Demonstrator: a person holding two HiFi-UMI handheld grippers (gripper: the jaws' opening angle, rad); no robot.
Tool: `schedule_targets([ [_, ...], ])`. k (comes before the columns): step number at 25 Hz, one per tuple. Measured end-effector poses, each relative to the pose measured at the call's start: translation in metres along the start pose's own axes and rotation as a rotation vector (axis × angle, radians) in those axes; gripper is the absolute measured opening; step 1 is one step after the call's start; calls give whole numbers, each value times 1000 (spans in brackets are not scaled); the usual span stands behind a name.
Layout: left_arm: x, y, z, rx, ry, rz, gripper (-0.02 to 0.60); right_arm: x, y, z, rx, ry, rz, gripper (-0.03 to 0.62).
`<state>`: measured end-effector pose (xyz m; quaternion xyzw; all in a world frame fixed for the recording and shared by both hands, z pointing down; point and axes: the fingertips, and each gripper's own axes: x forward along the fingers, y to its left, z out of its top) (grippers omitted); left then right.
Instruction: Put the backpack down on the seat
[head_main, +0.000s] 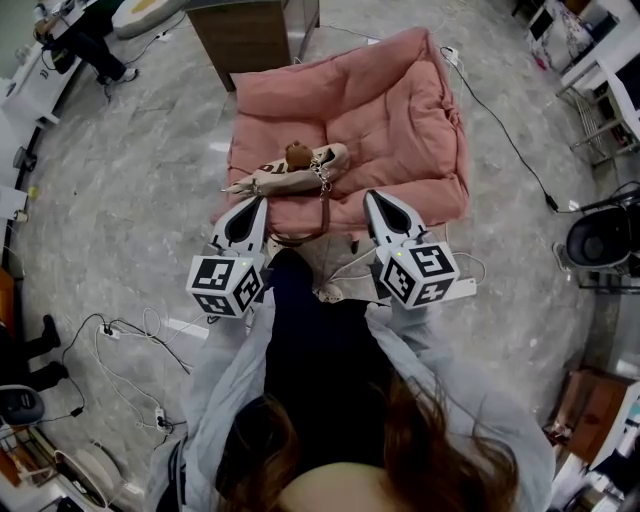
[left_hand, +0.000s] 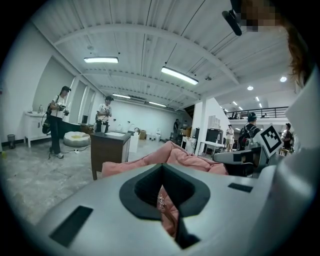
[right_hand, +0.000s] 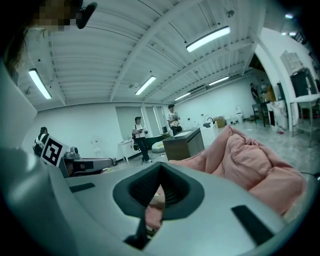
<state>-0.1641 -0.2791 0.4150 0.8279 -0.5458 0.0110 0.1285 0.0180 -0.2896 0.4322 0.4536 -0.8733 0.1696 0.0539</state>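
A small beige backpack (head_main: 290, 172) with a brown bear charm lies on its side on the front edge of the pink cushioned seat (head_main: 390, 110). Its dark strap loop hangs over the seat's front. My left gripper (head_main: 257, 203) is shut just in front of the bag's left end. My right gripper (head_main: 371, 197) is shut to the right of the bag, apart from it. In the left gripper view the shut jaws (left_hand: 161, 167) point at the pink seat (left_hand: 190, 157), and a bit of the bag's chain (left_hand: 161, 201) shows beyond them. The right gripper (right_hand: 160, 165) also faces the seat (right_hand: 250, 155). Nothing shows between either pair of jaws.
A dark wooden cabinet (head_main: 250, 35) stands behind the seat on the left. Cables (head_main: 130, 340) trail over the floor at left and a black cord (head_main: 510, 140) runs past the seat's right side. An office chair (head_main: 600, 240) is at right. People stand far back left (left_hand: 57, 120).
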Motion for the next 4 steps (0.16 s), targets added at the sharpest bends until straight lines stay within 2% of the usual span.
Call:
schedule_targets([
  [4, -2, 4, -2, 0, 8, 7, 17, 2, 4, -1, 6, 5, 7, 6],
])
